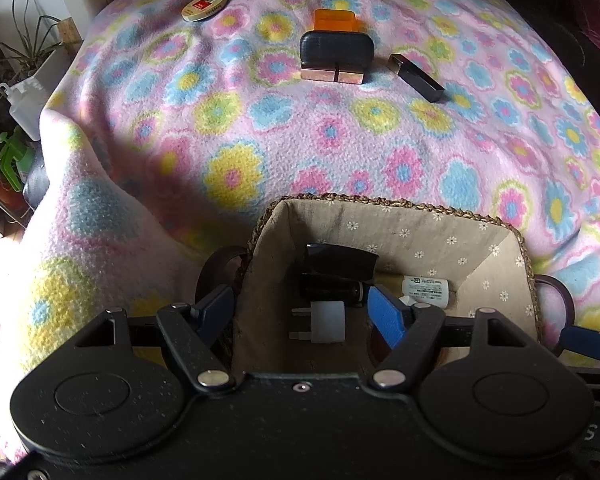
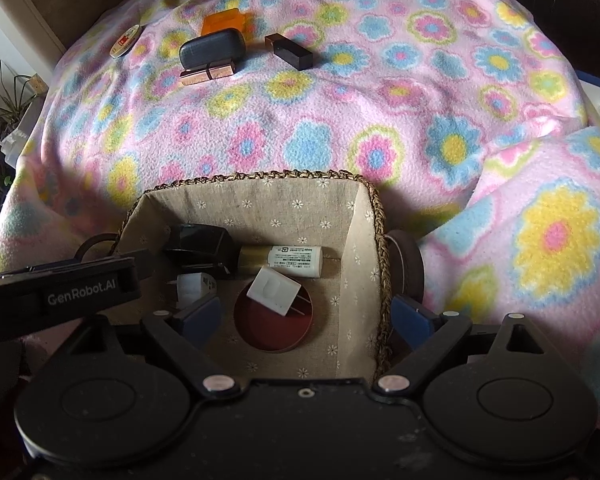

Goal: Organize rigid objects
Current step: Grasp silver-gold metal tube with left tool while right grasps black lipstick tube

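A woven, cloth-lined basket (image 1: 380,202) (image 2: 260,176) stands on the flowered blanket below both grippers. Inside lie a black adapter (image 2: 200,244), a white labelled tube (image 2: 296,260), a white plug (image 1: 324,320) and a white charger (image 2: 276,288) resting on a round red tin (image 2: 274,334). My left gripper (image 1: 300,314) is open astride the basket's left wall, over the white plug. My right gripper (image 2: 306,316) is open astride the right wall, above the charger. Farther off lie a dark case (image 1: 336,50), an orange box (image 1: 336,20), a rose-gold stick (image 1: 332,75), a black stick (image 1: 416,77) and a round tin (image 1: 204,6).
The blanket (image 1: 340,140) drapes off the edge at the left, where plants and a white squeeze bottle (image 1: 24,100) stand. Dark furniture (image 2: 580,0) borders the far right. A raised fold of blanket (image 2: 540,240) lies right of the basket.
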### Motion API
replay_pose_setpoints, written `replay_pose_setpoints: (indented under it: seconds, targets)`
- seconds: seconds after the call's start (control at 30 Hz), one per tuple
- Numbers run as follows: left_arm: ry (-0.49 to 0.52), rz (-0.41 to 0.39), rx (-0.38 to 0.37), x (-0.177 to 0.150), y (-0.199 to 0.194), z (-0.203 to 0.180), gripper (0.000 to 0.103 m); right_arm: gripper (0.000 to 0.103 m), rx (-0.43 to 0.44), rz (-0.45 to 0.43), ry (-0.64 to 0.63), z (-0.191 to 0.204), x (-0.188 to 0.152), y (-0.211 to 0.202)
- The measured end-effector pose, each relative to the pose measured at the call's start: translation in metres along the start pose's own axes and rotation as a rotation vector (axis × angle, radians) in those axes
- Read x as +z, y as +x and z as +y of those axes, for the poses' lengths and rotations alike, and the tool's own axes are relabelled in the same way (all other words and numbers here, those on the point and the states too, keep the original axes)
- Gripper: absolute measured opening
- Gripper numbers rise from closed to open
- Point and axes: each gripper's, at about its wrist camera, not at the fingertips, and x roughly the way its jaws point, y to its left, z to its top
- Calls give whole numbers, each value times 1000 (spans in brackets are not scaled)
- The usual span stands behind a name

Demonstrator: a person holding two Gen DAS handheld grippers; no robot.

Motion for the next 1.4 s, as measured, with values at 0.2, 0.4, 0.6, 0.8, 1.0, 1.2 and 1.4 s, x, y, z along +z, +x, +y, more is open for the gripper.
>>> replay_pose_setpoints:
  seconds: [0.2, 0.4, 0.6, 0.8, 1.0, 1.2, 1.4]
  targets:
    - [-9, 12, -3, 7, 2, 1, 70, 93, 12, 28, 21, -1, 8, 8]
    - [17, 3, 18, 19, 6, -2, 70, 93, 13, 46, 41, -3, 19, 19]
    - [29, -3, 22, 39, 15, -1, 77, 93, 15, 49, 51, -6, 35, 30]
    - [39, -9, 19, 67, 30, 1, 77, 93, 20, 43, 45, -5, 55, 41]
    - [44, -23, 7, 103, 48, 4, 78, 93, -37, -30, -3, -5, 82, 49]
    - [72, -43, 6, 142, 70, 0, 80, 93, -69, -68, -24, -9, 118, 74]
    - [138, -74, -18, 171, 94, -13, 82, 93, -90, -91, -59, -2, 158, 107]
